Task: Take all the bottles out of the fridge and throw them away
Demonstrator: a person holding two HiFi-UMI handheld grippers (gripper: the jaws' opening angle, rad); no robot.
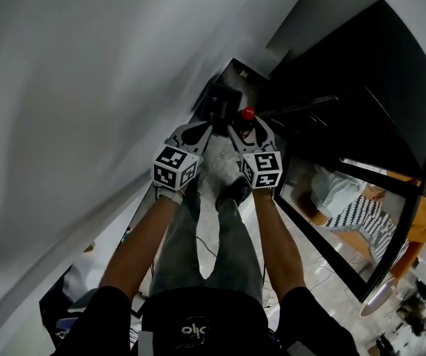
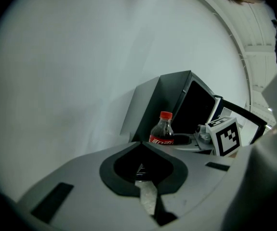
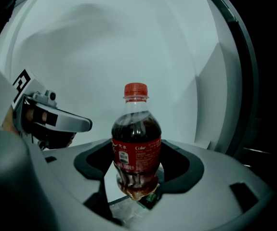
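Out in front of the person, both arms are stretched forward with the two grippers held close side by side, near a plain white wall [image 1: 87, 87] on the left. The right claw [image 1: 246, 132] is clamped on a cola bottle [image 3: 136, 148], its jaws pressing the lower body just under the red label; the red cap stands up above the jaws and the dark drink fills most of the bottle. The left claw [image 2: 140, 146] has its jaws brought together with nothing between them. From the left gripper view the bottle shows just beyond that claw, a little to its right, with the right gripper's marker cube [image 2: 226, 136] beside it. Farther off behind the bottle stands the dark fridge [image 2: 150, 105], grey-sided with a black front. Below the grippers are the person's grey trouser legs [image 1: 198, 251] and one shoe on a pale floor.
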